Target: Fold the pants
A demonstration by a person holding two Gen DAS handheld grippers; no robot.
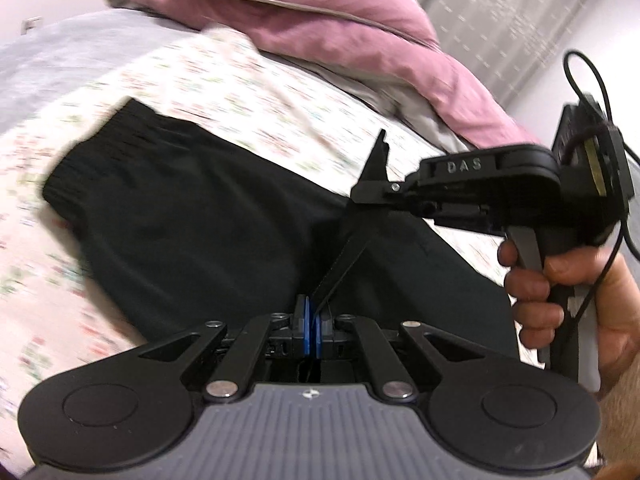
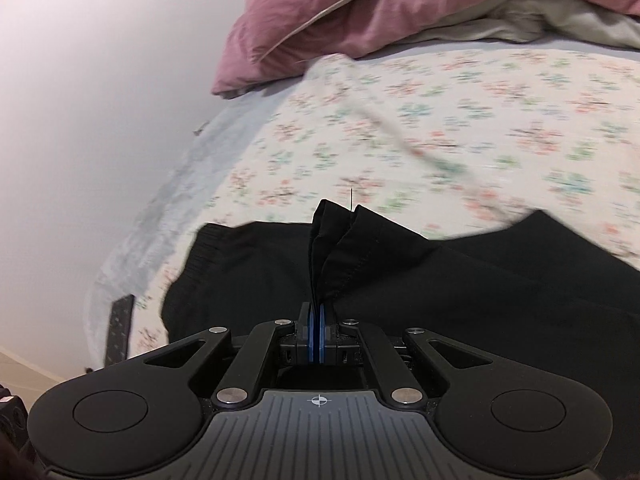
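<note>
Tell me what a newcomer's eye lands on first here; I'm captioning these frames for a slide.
The black pants sprawl across the floral sheet, with a pink pillow behind. Both grippers are shut on the fabric: the left gripper low in front, the right gripper pinching a raised hem.

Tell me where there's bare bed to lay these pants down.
Bare floral sheet lies between the black pants and the pink pillow. Near the waistband, a narrow strip runs to the wall-side edge. It is crowded where the left gripper and right gripper pinch fabric.
</note>
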